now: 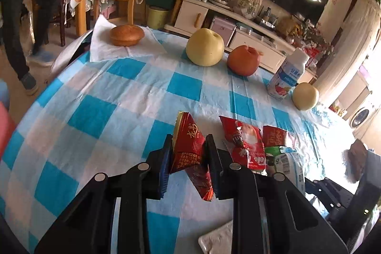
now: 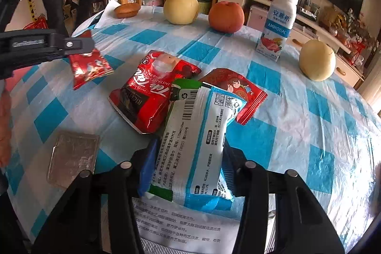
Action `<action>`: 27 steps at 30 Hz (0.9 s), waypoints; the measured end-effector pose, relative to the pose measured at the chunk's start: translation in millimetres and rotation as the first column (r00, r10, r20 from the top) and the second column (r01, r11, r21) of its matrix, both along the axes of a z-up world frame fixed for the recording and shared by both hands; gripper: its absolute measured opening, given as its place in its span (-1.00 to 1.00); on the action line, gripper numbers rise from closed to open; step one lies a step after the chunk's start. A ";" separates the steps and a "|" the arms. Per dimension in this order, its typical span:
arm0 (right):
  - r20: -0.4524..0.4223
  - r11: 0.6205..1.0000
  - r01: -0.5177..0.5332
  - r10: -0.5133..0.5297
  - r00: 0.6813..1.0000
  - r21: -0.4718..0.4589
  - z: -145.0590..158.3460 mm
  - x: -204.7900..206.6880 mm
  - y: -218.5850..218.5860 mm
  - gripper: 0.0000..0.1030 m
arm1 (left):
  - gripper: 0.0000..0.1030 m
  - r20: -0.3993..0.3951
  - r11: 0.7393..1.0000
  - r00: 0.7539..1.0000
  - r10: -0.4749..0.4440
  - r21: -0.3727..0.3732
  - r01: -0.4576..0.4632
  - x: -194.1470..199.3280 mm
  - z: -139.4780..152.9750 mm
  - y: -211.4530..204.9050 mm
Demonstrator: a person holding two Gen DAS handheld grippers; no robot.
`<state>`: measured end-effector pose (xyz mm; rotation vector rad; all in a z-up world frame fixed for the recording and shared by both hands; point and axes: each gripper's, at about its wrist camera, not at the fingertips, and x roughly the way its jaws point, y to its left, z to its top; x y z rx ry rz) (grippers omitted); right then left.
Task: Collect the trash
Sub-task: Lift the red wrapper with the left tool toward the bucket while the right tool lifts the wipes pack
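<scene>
My left gripper is shut on a small red wrapper and holds it above the blue-checked tablecloth; the same gripper and wrapper show at the left of the right wrist view. My right gripper is shut on a white and blue wet-wipe packet. Under its far end lie a red instant-tea packet, a green wrapper and a red cartoon wrapper. The tea packet also shows right of my left gripper.
Two yellow pears, a red apple, a yogurt bottle and a bun on a napkin stand at the far side. A clear plastic tray lies near left. A printed sheet lies under my right gripper.
</scene>
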<state>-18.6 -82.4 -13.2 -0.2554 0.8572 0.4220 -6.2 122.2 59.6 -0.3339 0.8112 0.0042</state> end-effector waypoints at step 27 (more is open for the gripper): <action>0.070 0.951 0.067 -0.092 0.993 0.303 66.3 -29.4 -35.1 -0.21 | -0.44 0.107 0.985 0.993 0.042 -0.169 -0.023 -38.2 32.0 53.5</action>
